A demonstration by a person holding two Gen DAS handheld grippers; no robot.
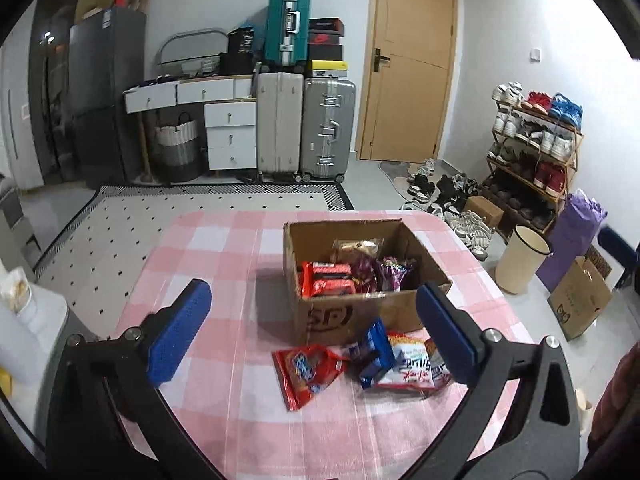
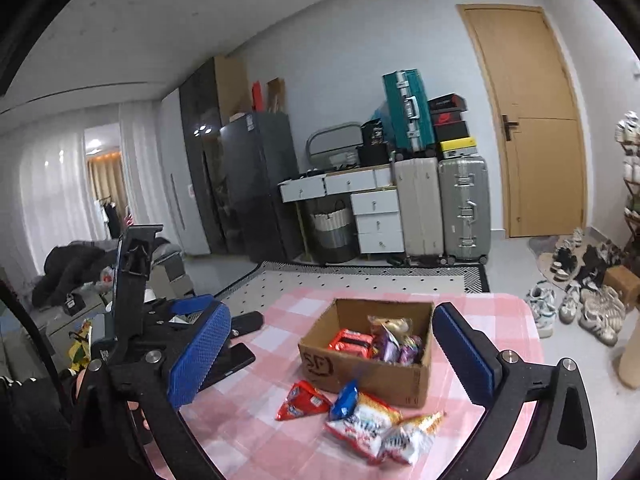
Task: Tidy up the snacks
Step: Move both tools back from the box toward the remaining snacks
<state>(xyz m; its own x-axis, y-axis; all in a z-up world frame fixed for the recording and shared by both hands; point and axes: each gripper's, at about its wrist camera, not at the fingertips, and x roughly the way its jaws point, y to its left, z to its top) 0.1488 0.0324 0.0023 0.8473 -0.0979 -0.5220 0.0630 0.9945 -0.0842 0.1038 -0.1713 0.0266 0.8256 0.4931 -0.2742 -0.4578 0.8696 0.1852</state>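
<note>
Snacks already sit partly sorted: the open brown cardboard box (image 1: 360, 276) on the pink-and-white checked surface (image 1: 224, 400) holds red packets (image 1: 328, 278), purple wrappers (image 1: 390, 270) and a pale bag at the back. Left out, just in front of the box and between the left gripper (image 1: 316, 332) fingers in that view, lie a red triangular packet (image 1: 306, 372), a blue packet (image 1: 374, 354) and white-and-red bags (image 1: 416, 364). The right wrist view shows the same loose group ahead of and below the right gripper (image 2: 332, 360), the white-and-red bags nearest. Both pairs of blue-padded fingers (image 1: 180, 330) are spread wide and hold nothing, raised above the surface. My judgement: more than half the work is done, with several loose packets left to lift into the box, which has room on its left side
</note>
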